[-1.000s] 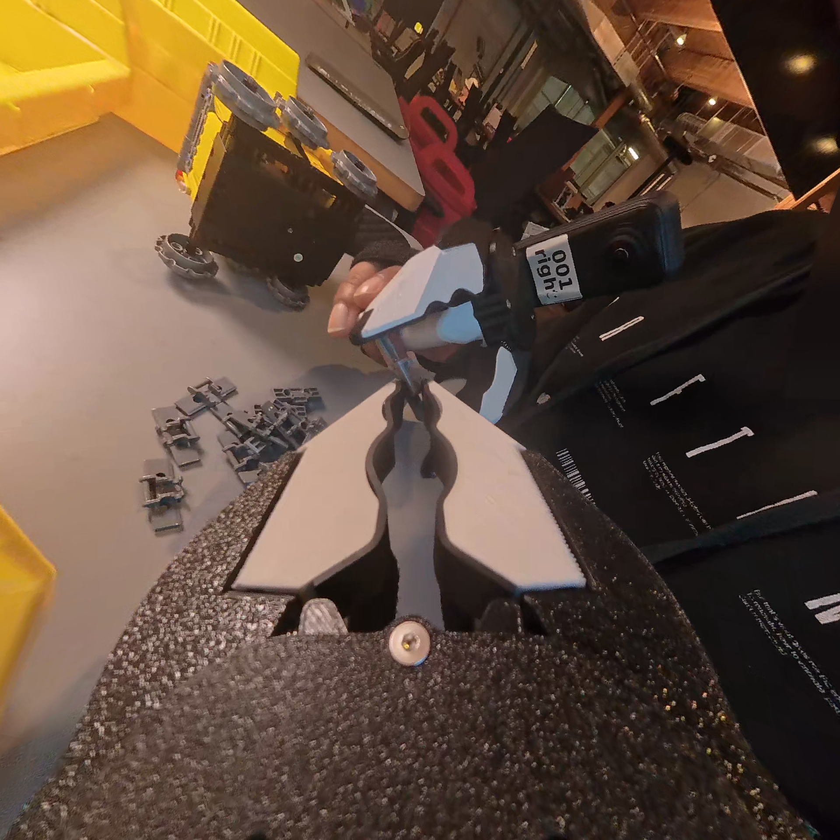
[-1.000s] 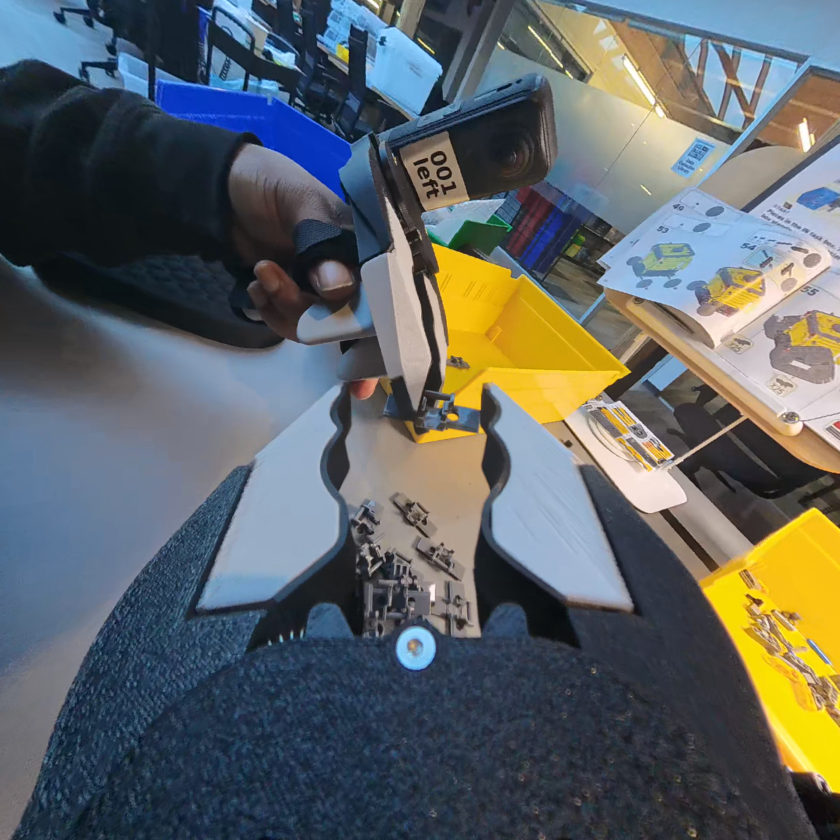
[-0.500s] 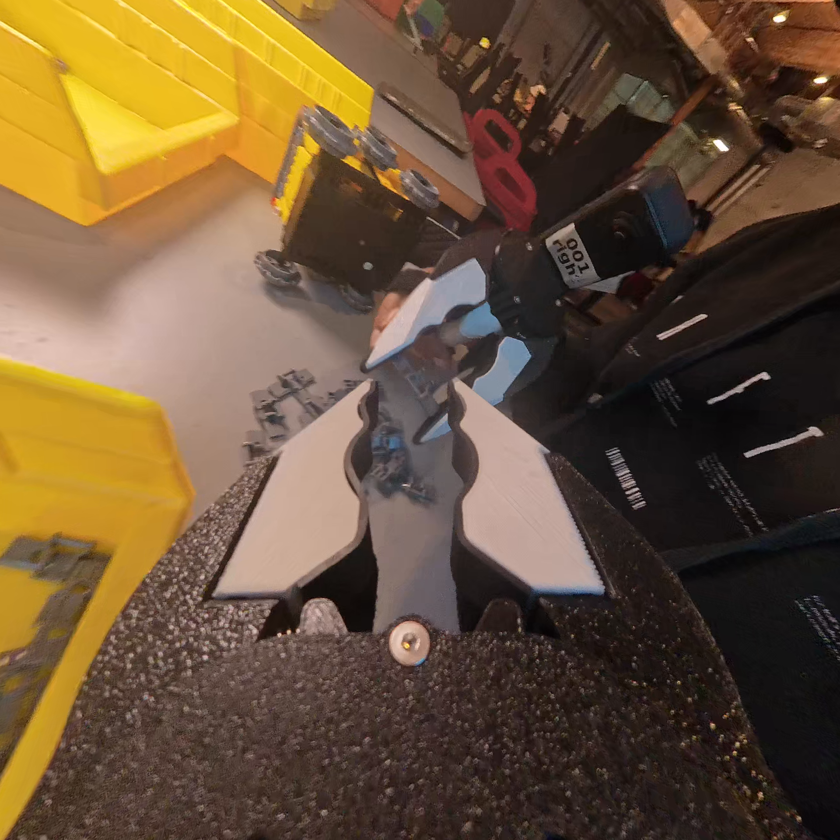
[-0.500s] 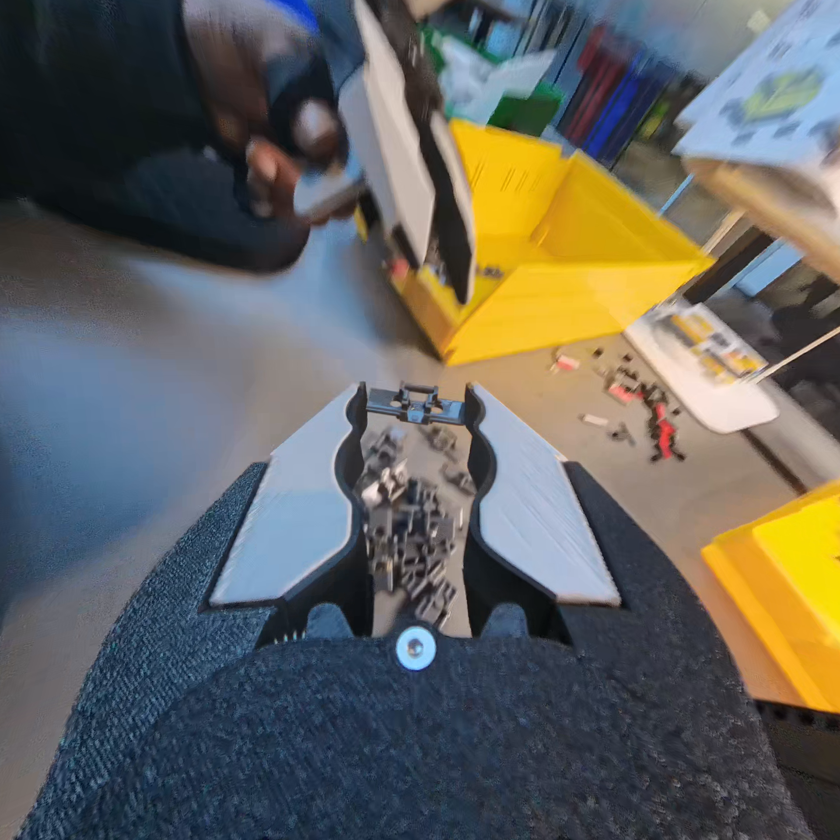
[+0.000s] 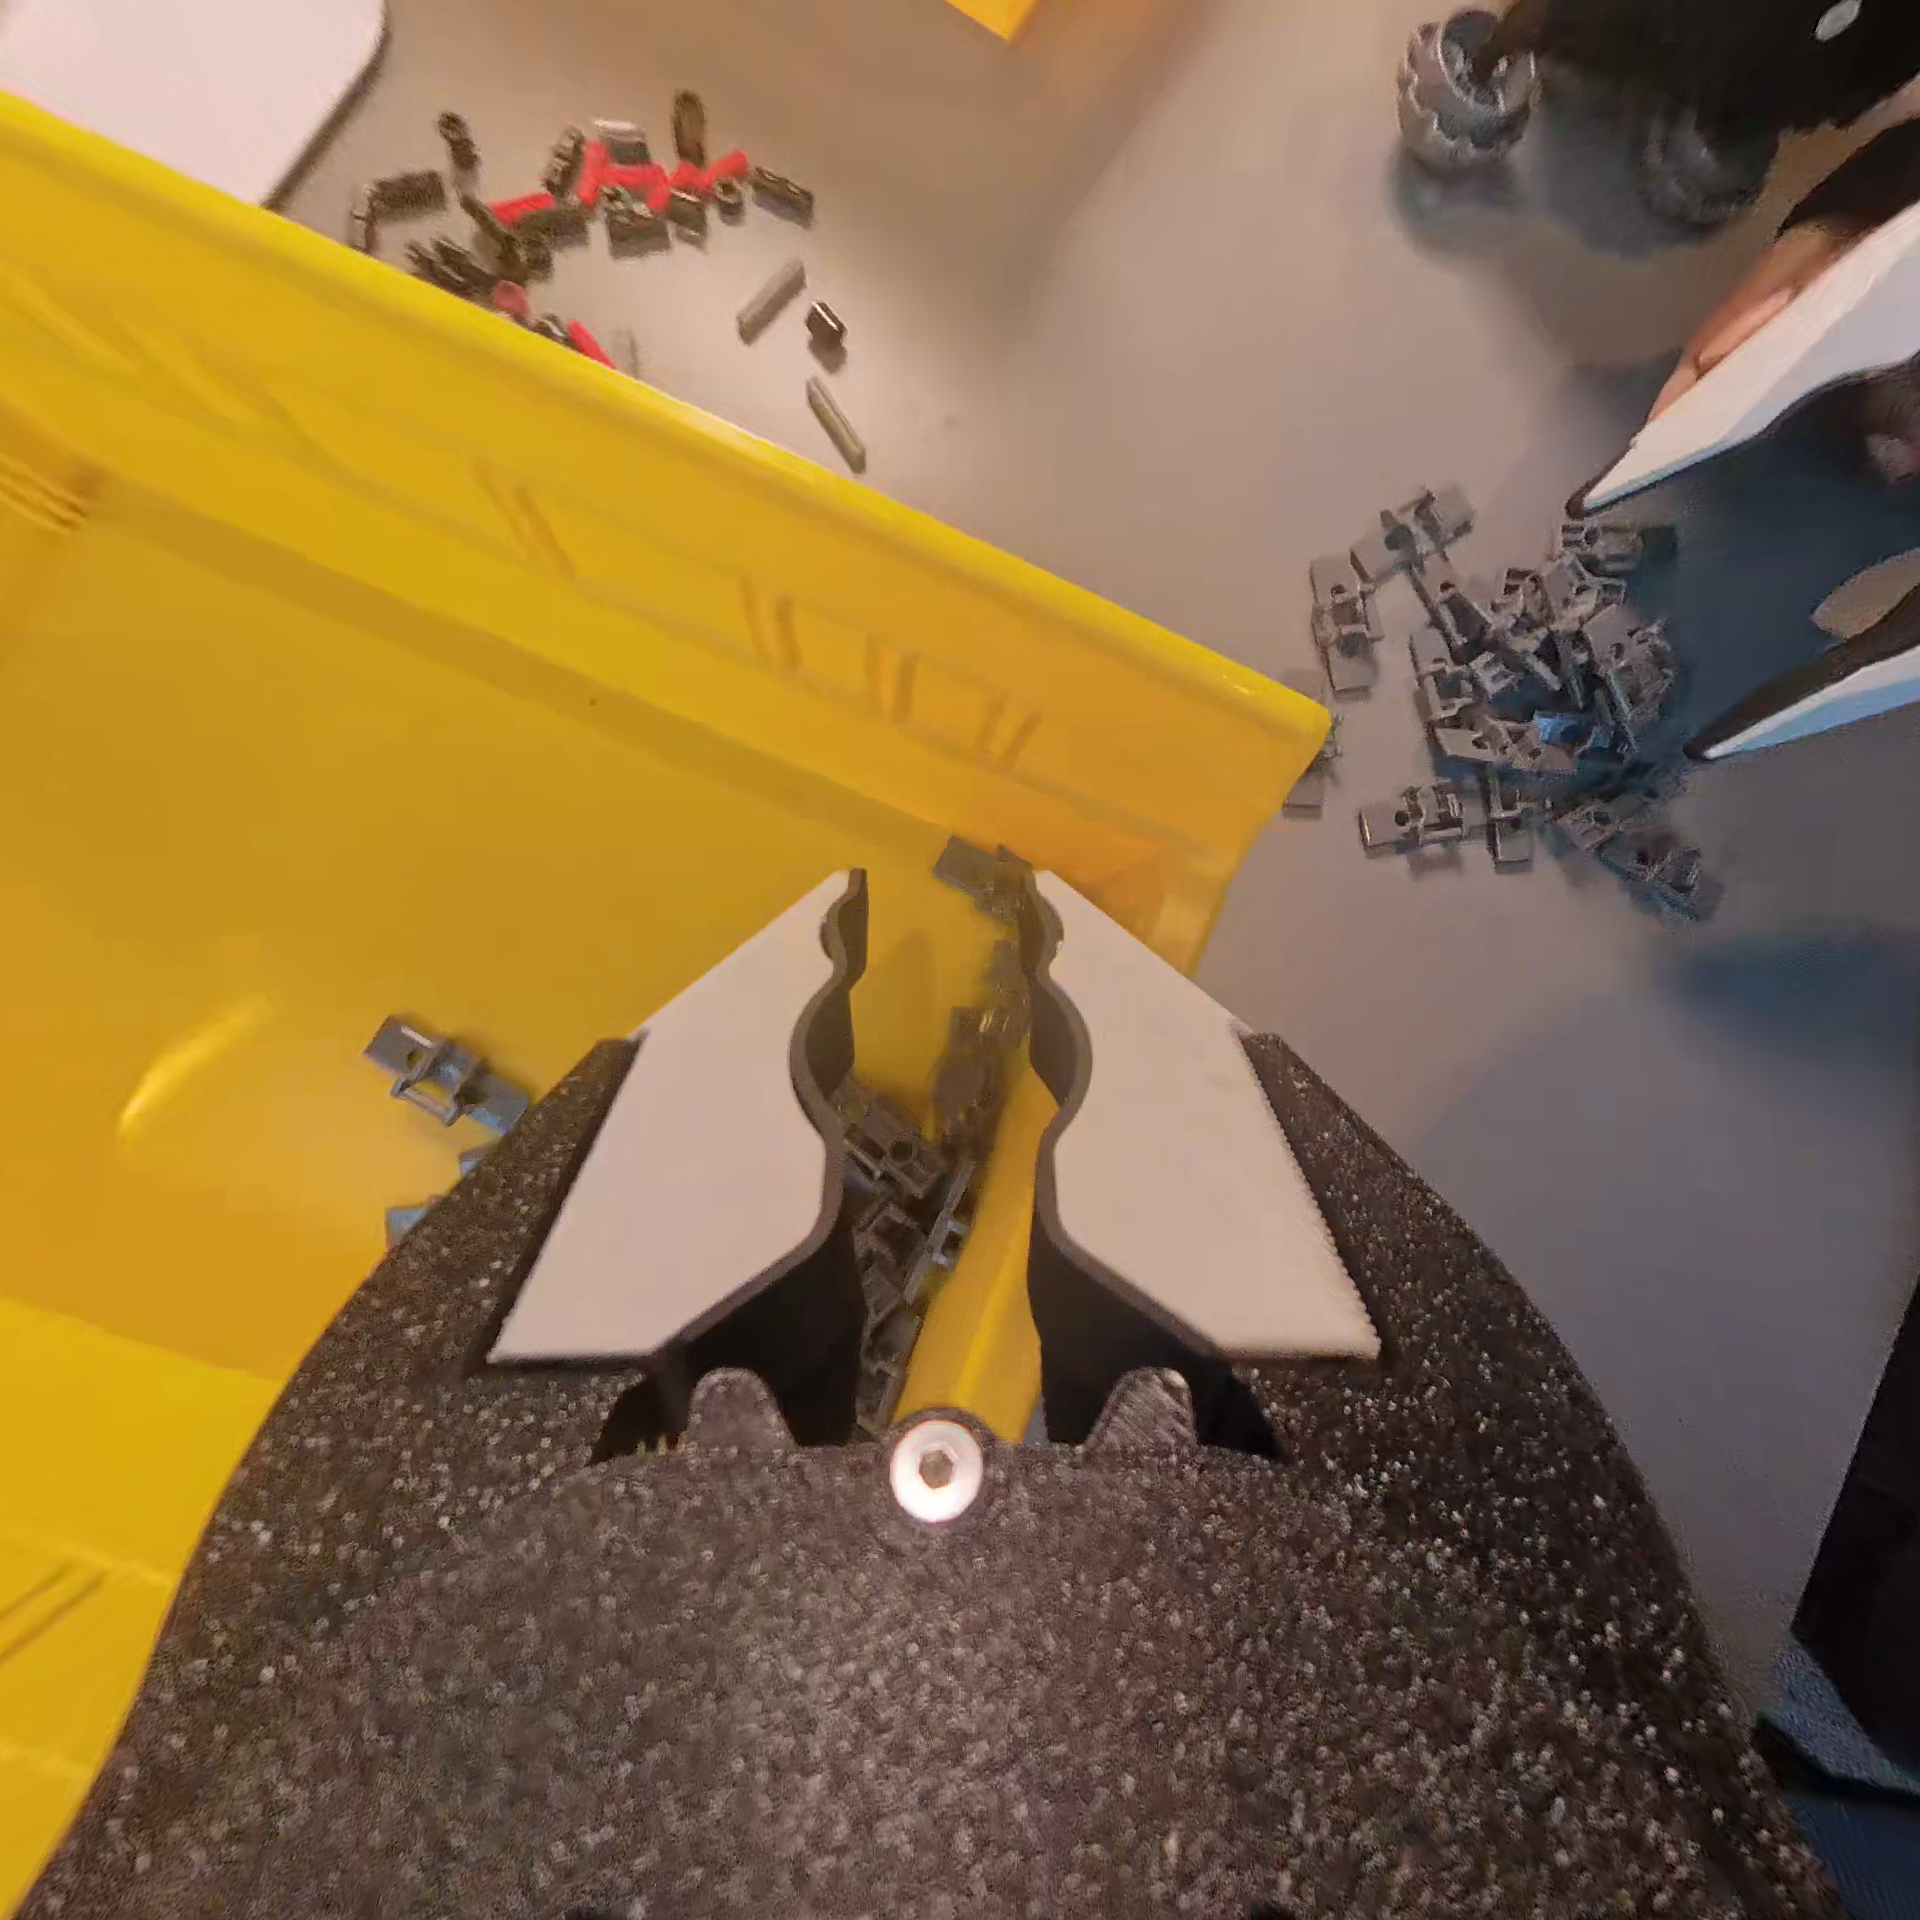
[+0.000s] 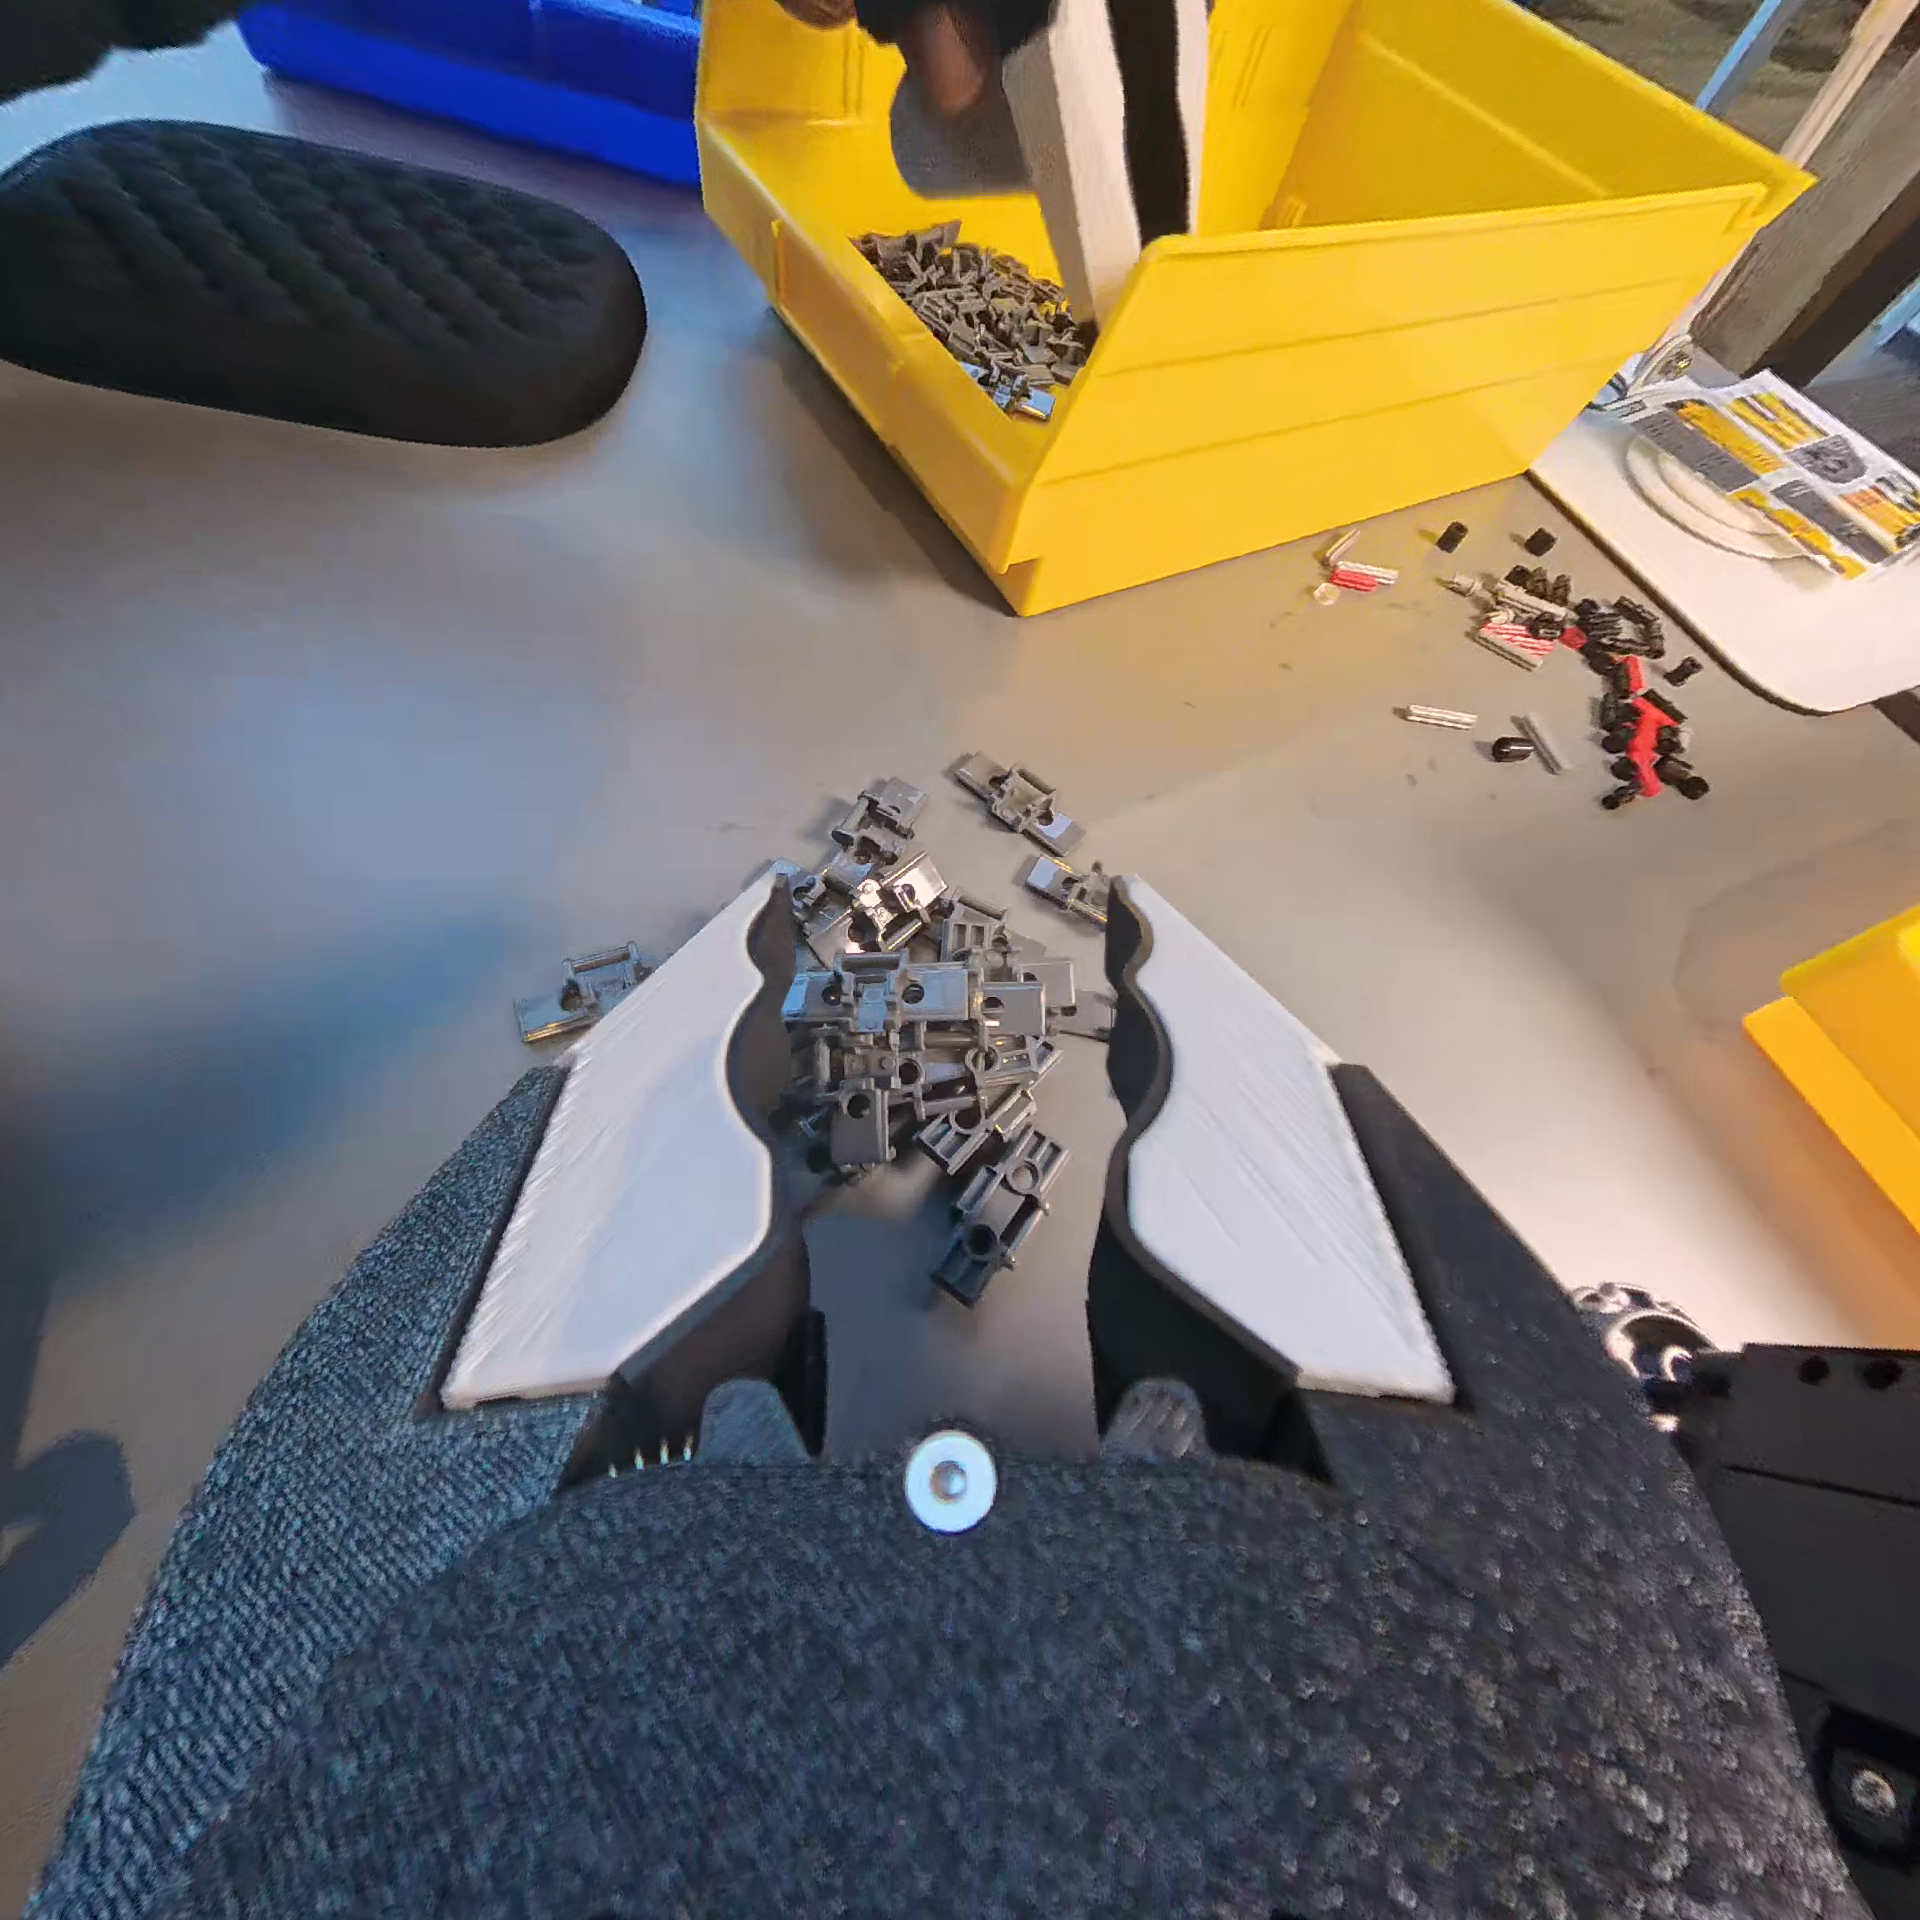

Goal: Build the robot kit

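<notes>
Left gripper (image 5: 943,883) inside yellow bin (image 5: 623,582) over grey links (image 5: 914,1174), jaws apart, holding nothing, right gripper (image 6: 943,894) low over grey link pile (image 6: 914,1029) on counter (image 6: 364,675), jaws wide apart, empty.

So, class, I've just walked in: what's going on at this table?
A person works two handheld grippers over a grey table. The left gripper, jaws apart, reaches into a yellow bin holding small grey plastic pieces. The right gripper hovers open over a loose pile of the same grey pieces on the table. Neither clearly grips anything. Black and red bits lie scattered to the side.
</notes>
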{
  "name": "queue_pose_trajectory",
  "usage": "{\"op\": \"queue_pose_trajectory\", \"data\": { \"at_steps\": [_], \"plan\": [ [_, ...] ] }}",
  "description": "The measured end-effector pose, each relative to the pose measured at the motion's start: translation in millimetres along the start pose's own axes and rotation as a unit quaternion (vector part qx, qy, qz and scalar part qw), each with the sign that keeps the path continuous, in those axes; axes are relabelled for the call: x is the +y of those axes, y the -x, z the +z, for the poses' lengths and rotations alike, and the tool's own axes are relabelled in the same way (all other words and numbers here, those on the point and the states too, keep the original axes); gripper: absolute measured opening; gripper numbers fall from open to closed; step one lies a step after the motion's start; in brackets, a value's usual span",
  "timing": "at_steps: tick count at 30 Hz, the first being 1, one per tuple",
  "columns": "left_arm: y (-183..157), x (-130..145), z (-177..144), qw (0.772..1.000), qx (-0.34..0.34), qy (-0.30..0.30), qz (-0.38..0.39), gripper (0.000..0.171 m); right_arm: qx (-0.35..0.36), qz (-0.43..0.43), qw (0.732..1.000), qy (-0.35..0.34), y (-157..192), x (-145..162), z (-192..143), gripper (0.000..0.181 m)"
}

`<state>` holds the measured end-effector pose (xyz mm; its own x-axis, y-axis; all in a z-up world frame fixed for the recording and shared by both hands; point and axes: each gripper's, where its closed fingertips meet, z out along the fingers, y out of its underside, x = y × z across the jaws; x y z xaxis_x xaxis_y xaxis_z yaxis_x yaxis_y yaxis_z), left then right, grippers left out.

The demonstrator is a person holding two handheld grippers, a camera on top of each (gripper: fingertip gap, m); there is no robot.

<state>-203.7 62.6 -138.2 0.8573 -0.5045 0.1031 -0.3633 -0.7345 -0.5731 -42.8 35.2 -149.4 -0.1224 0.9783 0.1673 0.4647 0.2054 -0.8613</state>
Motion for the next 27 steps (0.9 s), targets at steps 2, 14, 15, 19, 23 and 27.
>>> {"op": "queue_pose_trajectory", "data": {
  "at_steps": [2,14,15,19,23,27],
  "plan": [
    [1.5,6.9,14.7,0.999,0.014,0.044,0.02,0.027,-0.002,0.001,1.0,0.005,-0.7,3.5,-0.2,0.059],
    [-10.9,25.9,42.3,0.98,0.091,0.128,0.118,0.027,0.0,0.021,1.0,-0.003,-10.8,2.3,-1.5,0.058],
    [-10.9,25.9,42.3,0.98,0.089,0.128,0.121,0.027,0.0,0.02,1.0,-0.005,-11.2,0.4,-0.2,0.059],
    [-3.0,24.8,36.6,0.982,0.052,0.119,0.137,0.008,0.0,0.012,1.0,-0.013,-11.3,-7.5,3.5,0.058],
    [6.6,19.2,17.3,0.99,0.018,0.079,0.117,0.007,0.003,0.006,1.0,-0.025,-11.7,-16.1,3.3,0.058],
    [6.3,3.7,-14.1,0.994,-0.019,0.015,0.103,0.007,0.013,-0.006,0.999,-0.041,-12.4,-26.3,2.2,0.059]
  ]
}}
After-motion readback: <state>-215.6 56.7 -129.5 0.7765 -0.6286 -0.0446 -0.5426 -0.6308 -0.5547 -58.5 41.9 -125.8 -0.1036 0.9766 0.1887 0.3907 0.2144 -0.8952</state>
